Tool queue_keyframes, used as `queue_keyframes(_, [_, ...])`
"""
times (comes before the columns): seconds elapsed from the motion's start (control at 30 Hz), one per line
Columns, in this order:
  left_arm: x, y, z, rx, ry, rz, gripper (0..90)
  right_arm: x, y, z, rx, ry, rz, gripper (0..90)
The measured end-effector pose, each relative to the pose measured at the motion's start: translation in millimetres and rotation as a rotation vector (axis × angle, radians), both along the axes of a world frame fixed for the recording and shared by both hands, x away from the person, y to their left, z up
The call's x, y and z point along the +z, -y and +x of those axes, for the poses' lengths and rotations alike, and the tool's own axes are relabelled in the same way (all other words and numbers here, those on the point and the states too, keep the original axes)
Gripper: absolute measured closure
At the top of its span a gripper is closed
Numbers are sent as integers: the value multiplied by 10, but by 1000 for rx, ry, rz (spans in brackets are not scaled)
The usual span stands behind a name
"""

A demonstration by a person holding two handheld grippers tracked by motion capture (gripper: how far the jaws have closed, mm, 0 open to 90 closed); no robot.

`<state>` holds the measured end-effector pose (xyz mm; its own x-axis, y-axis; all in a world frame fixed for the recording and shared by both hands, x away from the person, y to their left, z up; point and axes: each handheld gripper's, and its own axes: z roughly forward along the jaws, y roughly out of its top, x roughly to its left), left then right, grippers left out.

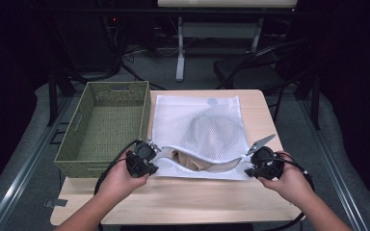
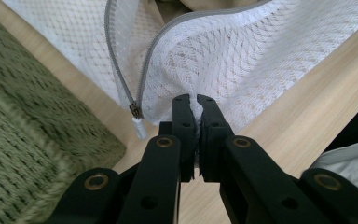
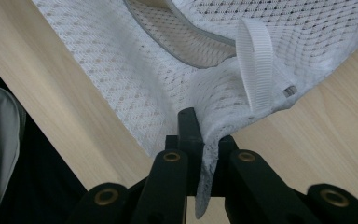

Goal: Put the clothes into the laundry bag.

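Note:
A white mesh laundry bag (image 1: 198, 126) lies on the wooden table (image 1: 183, 197), its zipped mouth gaping toward me with beige cloth (image 1: 191, 160) inside. My left gripper (image 1: 149, 155) is shut on the bag's near left corner; in the left gripper view the mesh (image 2: 223, 51) is pinched between the black jaws (image 2: 193, 100), beside the grey zipper and its white pull (image 2: 139, 127). My right gripper (image 1: 250, 168) is shut on the near right corner, where mesh folds over the jaws (image 3: 200, 122) beside a white ribbon loop (image 3: 257, 65).
A green woven basket (image 1: 107, 126) stands on the table's left side, right beside the bag. Beyond the table are a dark chair (image 1: 260, 67) and a white desk leg (image 1: 179, 48). Bare wood runs along the near edge.

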<state>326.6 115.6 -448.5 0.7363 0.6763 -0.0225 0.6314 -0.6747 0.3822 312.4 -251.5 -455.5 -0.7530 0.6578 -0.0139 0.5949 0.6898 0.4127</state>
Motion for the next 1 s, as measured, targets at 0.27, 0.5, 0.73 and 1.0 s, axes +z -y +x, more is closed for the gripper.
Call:
queue_keyframes(0.27, [234,-22,111,2,20,1,875,231,-26,100,12,3,-7,884])
queue_keyframes(0.5, [472,-44,202,15,62,-13,875,456,-55,237,16,26,-35,884])
queue_keyframes(0.73, [672,-16,302,15,98,9,875,630,-66,375,1,43,-43,884])
queue_keyframes(1.0, [907,-33,416,41,146,1,876,855,-88,538,-10,81,-42,884])
